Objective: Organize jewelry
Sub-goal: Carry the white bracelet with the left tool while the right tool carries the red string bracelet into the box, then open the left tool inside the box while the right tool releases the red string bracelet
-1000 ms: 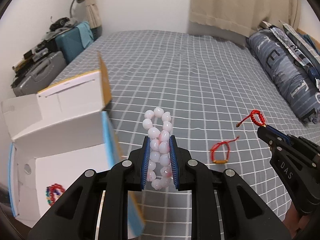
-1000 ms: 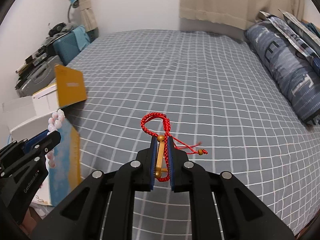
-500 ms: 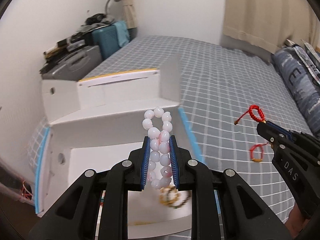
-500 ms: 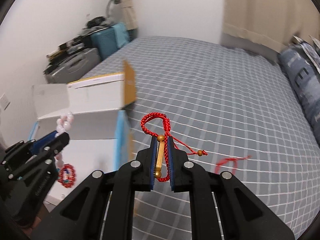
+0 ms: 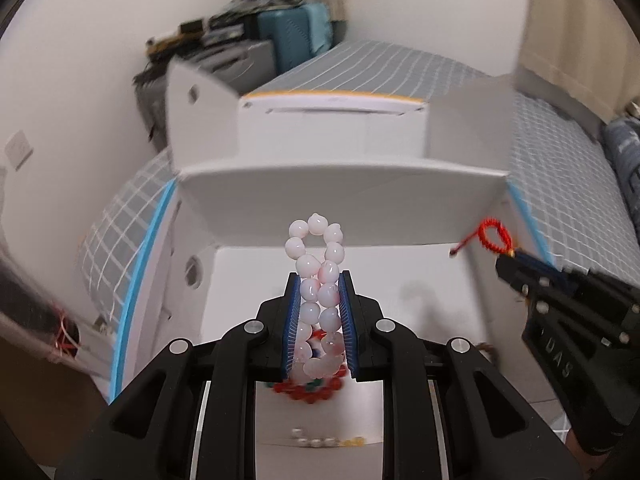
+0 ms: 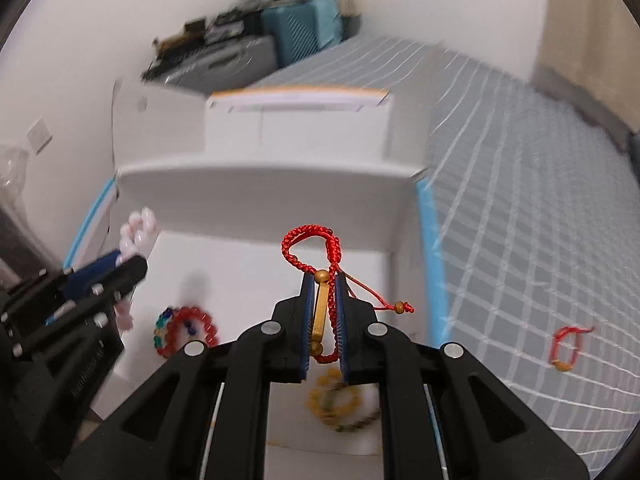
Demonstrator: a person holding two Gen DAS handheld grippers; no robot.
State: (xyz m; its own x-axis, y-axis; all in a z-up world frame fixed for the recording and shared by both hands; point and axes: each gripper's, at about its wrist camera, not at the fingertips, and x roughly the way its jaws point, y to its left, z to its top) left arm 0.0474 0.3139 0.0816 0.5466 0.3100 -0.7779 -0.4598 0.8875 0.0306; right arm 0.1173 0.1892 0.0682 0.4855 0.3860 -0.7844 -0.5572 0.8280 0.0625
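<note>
My left gripper (image 5: 319, 280) is shut on a pink bead bracelet (image 5: 318, 256) and holds it above the open white box (image 5: 340, 196). My right gripper (image 6: 322, 280) is shut on a red cord bracelet (image 6: 310, 246) with a gold bar, also above the box (image 6: 272, 184). In the box lie a red and multicoloured bead bracelet (image 6: 186, 332), a yellow bead bracelet (image 6: 334, 398) and small white beads (image 5: 316, 443). Another red cord bracelet (image 6: 566, 346) lies on the grey checked bedspread (image 6: 520, 200). The right gripper (image 5: 505, 267) shows at the right of the left wrist view.
The box flaps (image 5: 192, 120) stand up at the back and sides. Suitcases and clutter (image 6: 240, 52) stand by the wall beyond the bed. A dark pillow (image 5: 624, 160) lies at the far right.
Both grippers have swung left from over the bed to over the open box, each still holding its bracelet. The box now fills both views.
</note>
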